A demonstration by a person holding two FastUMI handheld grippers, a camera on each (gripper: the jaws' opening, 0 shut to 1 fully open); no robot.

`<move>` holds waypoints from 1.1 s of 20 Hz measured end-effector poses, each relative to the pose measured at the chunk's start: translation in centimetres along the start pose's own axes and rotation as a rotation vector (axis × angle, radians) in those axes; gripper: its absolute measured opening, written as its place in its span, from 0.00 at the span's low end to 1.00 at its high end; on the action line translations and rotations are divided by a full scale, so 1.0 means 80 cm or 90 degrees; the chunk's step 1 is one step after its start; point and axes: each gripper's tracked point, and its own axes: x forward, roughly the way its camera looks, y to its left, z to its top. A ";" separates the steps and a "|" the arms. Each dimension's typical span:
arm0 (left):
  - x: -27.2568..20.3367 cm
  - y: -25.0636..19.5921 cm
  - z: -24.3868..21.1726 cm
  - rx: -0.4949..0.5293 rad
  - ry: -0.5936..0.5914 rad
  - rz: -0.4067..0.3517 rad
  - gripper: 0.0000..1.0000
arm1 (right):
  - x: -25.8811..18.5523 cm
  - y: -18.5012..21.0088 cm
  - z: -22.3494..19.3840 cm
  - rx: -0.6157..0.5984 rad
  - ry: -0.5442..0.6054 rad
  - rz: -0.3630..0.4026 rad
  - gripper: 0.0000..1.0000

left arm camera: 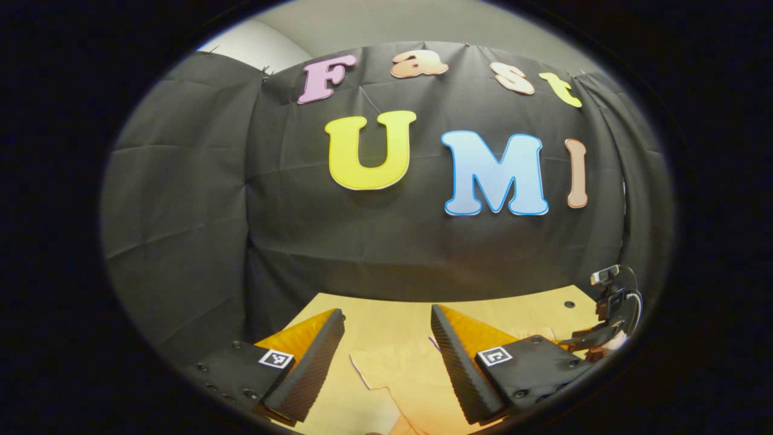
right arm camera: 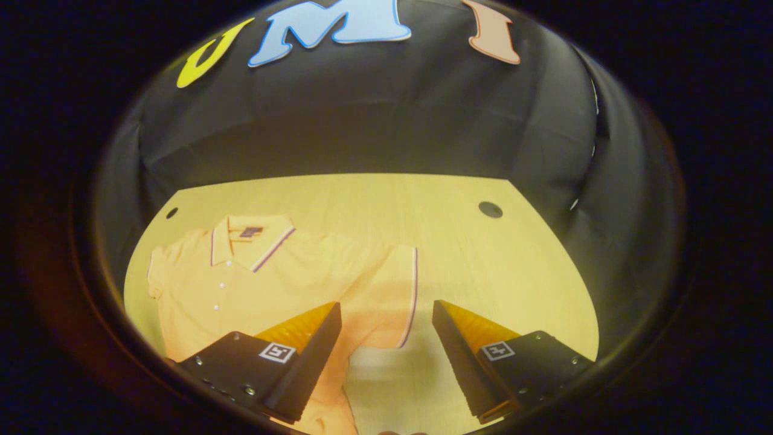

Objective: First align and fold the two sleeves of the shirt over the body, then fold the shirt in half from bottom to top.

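A pale yellow polo shirt (right arm camera: 253,278) with striped collar trim lies flat on the wooden table (right arm camera: 483,260), collar toward the booth wall. One short sleeve (right arm camera: 392,296) spreads out to the side, its striped cuff just beyond my right gripper (right arm camera: 386,323), which hovers open above it with nothing between its fingers. In the left gripper view, my left gripper (left arm camera: 386,329) is open over the table, and a sleeve edge of the shirt (left arm camera: 392,374) lies below its fingers. The right gripper (left arm camera: 610,314) appears far off at the right edge of that view.
Black cloth walls close off the table's far and side edges. Small round holes (right arm camera: 490,209) mark the tabletop near the back corners. Bare wood stretches to the right of the shirt in the right gripper view.
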 end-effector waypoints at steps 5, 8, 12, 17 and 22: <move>-0.004 0.001 -0.011 0.008 0.015 0.015 0.94 | 0.038 -0.010 -0.032 -0.006 0.052 -0.012 0.95; -0.006 0.000 -0.015 0.010 0.020 0.023 0.94 | 0.045 -0.011 -0.029 0.006 0.046 -0.010 0.96; -0.007 -0.005 -0.018 0.004 0.022 0.025 0.94 | 0.051 -0.006 -0.028 0.036 0.052 0.010 0.91; -0.005 -0.012 -0.020 0.000 0.020 0.022 0.94 | 0.051 -0.003 -0.029 0.023 0.054 0.046 0.75; -0.009 -0.015 -0.021 -0.002 0.023 0.023 0.94 | 0.052 0.001 -0.027 0.031 0.070 0.045 0.22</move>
